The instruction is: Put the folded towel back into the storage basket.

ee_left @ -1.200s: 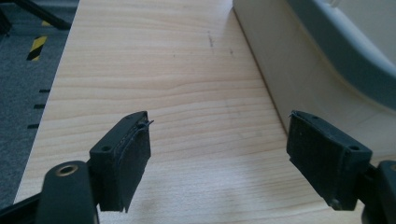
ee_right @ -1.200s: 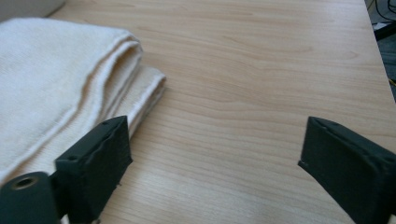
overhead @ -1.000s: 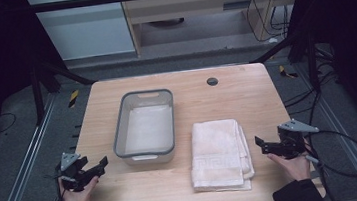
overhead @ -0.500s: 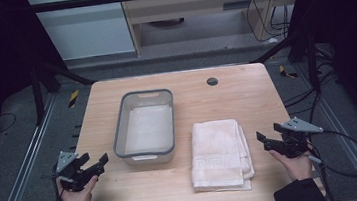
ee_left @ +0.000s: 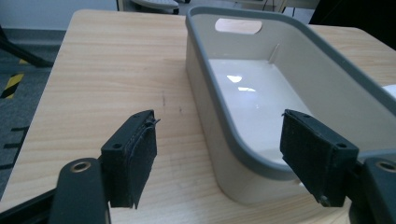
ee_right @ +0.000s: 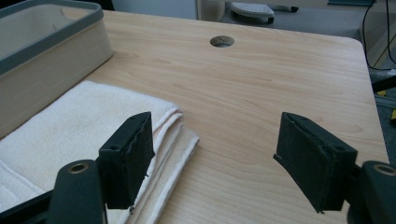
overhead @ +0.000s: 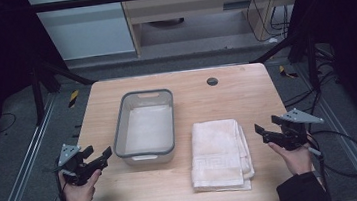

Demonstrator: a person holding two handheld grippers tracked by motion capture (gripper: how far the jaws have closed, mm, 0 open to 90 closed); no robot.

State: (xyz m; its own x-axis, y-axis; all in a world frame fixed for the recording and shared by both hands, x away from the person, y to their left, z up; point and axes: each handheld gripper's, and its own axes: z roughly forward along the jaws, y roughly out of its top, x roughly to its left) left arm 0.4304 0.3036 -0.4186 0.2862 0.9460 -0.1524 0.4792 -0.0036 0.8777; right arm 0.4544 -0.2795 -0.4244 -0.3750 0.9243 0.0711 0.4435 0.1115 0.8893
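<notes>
The left gripper (overhead: 103, 156) was held above the left front corner of the wooden table (overhead: 245, 88), just beside the near end of the tub (overhead: 122, 131). Its jaws stood wide apart with nothing between them, having just eased inward a little; in the left gripper view the tub's grey rim (ee_left: 219, 112) ran up between the two pads (ee_left: 140, 154) without touching either. The tub sat left of centre on the table, long side running away from the person, and looked empty. The right gripper (overhead: 262, 133) was held at the right edge of the table, near the folded towel (overhead: 219, 151), which lay flat just to the right of the tub. Its jaws were likewise released and empty, though recently drawn partly inward. A round hole (overhead: 212, 81) lay near the table's far edge.
</notes>
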